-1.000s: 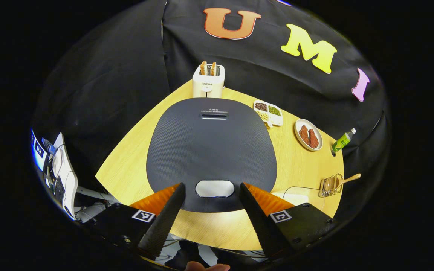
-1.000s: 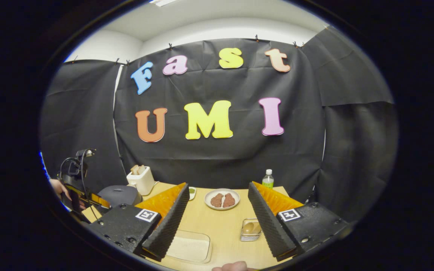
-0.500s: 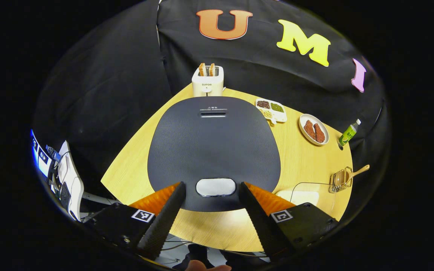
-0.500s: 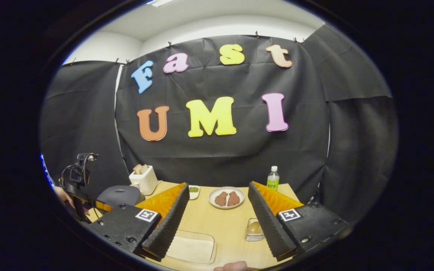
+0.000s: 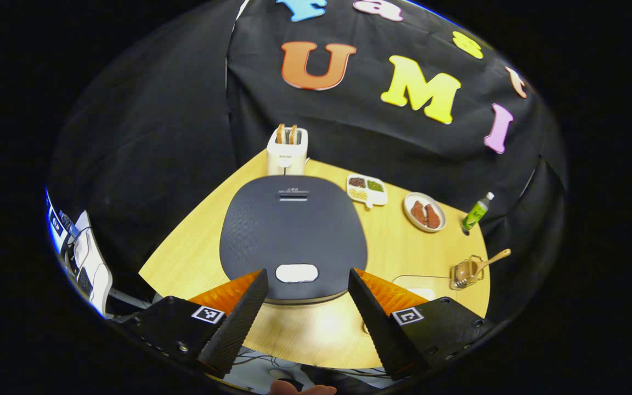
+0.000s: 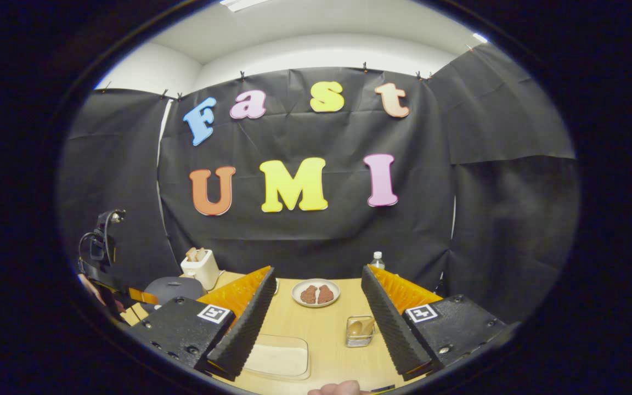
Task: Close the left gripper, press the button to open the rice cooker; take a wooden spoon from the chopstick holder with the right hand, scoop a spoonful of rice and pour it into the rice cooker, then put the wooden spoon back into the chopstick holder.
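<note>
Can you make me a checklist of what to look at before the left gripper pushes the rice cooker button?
1. Left gripper closed for pressing: not ok, its jaws stand wide open.
2. Pale oval button on the dark grey rice cooker unblocked: ok.
3. Rice cooker lid shut: ok.
4. Wooden spoon in the wire chopstick holder: ok.
5. Right gripper free: ok, open, holding nothing.
6. Clear tray of rice ready: ok.

Right gripper (image 6: 316, 318) jaws apart above table (image 6: 321, 334); chopstick holder (image 6: 360, 331) between them.
</note>
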Demonstrator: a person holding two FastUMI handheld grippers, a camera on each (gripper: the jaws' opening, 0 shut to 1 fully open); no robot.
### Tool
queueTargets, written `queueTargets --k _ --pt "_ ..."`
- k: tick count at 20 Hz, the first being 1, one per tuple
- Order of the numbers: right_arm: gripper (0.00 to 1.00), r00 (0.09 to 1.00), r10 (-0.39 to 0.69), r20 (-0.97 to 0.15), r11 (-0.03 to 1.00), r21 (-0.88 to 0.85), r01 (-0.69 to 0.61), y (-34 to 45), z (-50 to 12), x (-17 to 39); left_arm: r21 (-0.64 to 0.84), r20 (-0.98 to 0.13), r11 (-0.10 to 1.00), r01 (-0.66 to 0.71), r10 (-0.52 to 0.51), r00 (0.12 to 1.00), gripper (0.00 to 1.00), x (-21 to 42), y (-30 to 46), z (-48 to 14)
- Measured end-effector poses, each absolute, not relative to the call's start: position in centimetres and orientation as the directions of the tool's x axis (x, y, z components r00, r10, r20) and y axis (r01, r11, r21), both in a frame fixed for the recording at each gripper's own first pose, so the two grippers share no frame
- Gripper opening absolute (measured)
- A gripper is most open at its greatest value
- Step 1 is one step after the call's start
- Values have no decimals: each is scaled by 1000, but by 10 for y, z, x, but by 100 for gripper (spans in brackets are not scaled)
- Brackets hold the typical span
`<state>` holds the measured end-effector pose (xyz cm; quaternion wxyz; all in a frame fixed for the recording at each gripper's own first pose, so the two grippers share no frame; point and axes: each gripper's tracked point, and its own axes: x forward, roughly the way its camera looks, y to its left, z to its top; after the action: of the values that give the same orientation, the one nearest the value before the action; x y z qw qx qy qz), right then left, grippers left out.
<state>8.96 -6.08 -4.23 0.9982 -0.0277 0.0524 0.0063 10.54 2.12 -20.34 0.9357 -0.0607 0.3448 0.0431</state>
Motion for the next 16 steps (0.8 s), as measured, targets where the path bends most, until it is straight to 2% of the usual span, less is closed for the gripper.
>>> queueTargets --k 1,6,9,13,16 --pt "100 996 -3 -89 999 -53 -2 -59 -35 74 -93 -615 991 -92 15 789 95 94 16 -186" --pt "100 1000 -25 -17 998 -57 24 -44 -7 -18 -95 -419 994 59 -93 903 95 19 1 -97" --pt "100 999 -31 10 998 -62 32 -29 4 -65 -113 -299 986 123 -152 942 95 -32 -8 -55" --pt "100 998 -40 39 997 -64 42 -15 13 -115 -74 -147 984 165 -174 974 95 -85 -8 -19" --pt "100 999 -39 38 997 -58 41 -4 11 -140 -50 -99 985 163 -168 981 94 -113 -5 -15"
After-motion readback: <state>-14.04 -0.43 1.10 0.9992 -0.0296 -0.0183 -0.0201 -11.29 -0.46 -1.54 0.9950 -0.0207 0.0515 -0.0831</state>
